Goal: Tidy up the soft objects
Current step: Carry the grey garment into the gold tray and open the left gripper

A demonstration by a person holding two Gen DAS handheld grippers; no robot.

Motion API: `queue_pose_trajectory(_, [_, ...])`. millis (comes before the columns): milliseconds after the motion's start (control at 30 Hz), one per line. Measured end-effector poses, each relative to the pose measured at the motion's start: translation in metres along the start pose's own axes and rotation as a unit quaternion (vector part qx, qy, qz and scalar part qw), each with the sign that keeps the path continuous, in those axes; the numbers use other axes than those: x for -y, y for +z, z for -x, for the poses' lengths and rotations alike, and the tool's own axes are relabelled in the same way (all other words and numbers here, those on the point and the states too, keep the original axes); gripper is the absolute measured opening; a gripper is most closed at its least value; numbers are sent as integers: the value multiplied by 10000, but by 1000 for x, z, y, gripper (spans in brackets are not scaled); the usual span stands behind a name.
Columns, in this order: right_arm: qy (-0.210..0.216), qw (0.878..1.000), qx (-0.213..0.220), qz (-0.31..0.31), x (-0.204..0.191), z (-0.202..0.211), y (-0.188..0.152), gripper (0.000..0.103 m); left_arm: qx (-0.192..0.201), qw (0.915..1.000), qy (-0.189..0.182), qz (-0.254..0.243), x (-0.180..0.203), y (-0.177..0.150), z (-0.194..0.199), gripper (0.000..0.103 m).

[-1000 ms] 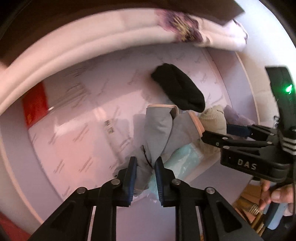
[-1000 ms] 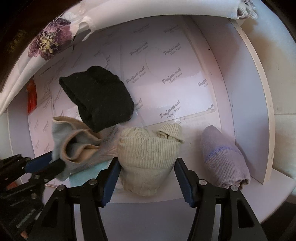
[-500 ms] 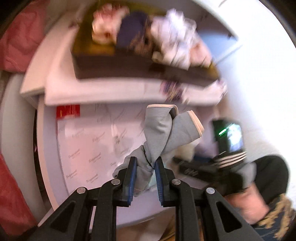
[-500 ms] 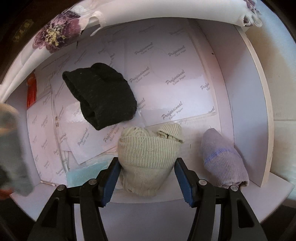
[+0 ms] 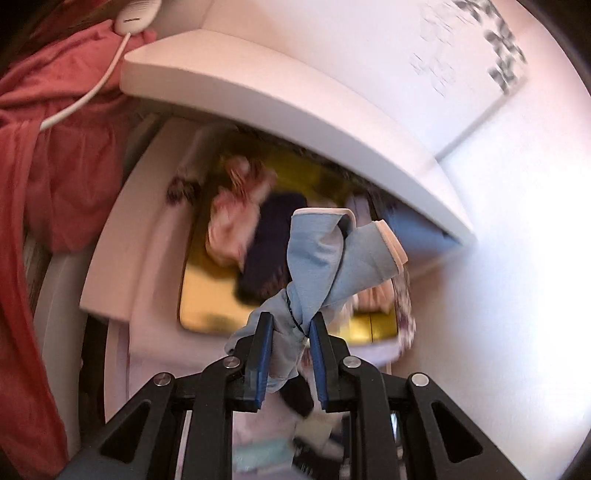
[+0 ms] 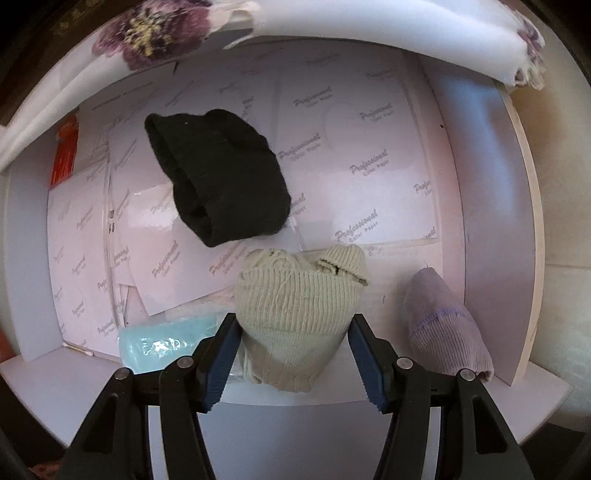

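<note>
Left gripper [image 5: 290, 334]: jaws pressed together on a pair of grey-blue socks [image 5: 325, 266], pinched at the bunched lower end. The socks stand up from the grip and fork into two cuffs with pale pink trim, one leaning left, one right. They hang in the air, touching nothing else.

Beyond the socks, far side of the left wrist view: a yellow tray [image 5: 207, 295] on a white shelf [image 5: 122, 258], holding blurred soft items, among them a pink-and-white cloth [image 5: 229, 229] at left and a dark navy item [image 5: 273, 236] just right of it. A second white shelf board [image 5: 295, 96] runs above. A red fabric [image 5: 48, 177] fills the left edge; a white cord [image 5: 85, 96] crosses it.

Right gripper [image 6: 293, 354]: jaws spread part way, one pad on each side of a cream knitted sock bundle [image 6: 295, 310]. Both pads lie at the bundle's sides; whether they press on it cannot be told. The bundle sits at the near edge of a white shelf floor [image 6: 92, 391].

Same shelf, other items:
- black knitted sock bundle [image 6: 221, 177], farther back and left of the cream one, lying on sheets of printed white paper [image 6: 369, 166].
- lilac sock bundle [image 6: 447, 321], near right, just beside the side wall [image 6: 487, 221], apart from the cream one.
- pale green plastic packet [image 6: 166, 339], near left, beside the left pad.
- orange-red packet [image 6: 65, 151], far left.
- white floral cloth [image 6: 332, 22], hanging along the top of the view.
</note>
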State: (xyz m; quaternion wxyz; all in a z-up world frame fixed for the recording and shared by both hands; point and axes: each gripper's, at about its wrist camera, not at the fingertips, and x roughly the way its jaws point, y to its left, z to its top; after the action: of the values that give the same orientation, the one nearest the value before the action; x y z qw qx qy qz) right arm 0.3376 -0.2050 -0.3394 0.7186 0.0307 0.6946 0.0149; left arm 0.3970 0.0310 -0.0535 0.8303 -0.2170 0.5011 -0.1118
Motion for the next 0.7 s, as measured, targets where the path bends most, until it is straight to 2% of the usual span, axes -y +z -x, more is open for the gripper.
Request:
queue_pose_trajectory(133, [20, 10000, -1, 30, 0, 1, 0, 60, 24, 9992, 293, 258, -6, 23, -21, 19])
queue_pose_trajectory(333, [-33, 9999, -13, 143, -6, 2, -2, 59, -264, 9956, 903, -29, -11, 32, -55, 19])
queue_pose_trajectory(467, [-73, 9998, -3, 195, -11, 0, -2, 59, -329, 9929, 1128, -166, -14, 29, -69, 19])
queue_pose_trajectory(700, [-263, 9989, 9, 392, -27, 0, -3, 59, 188, 9908, 1238, -508, -4, 7, -41, 30])
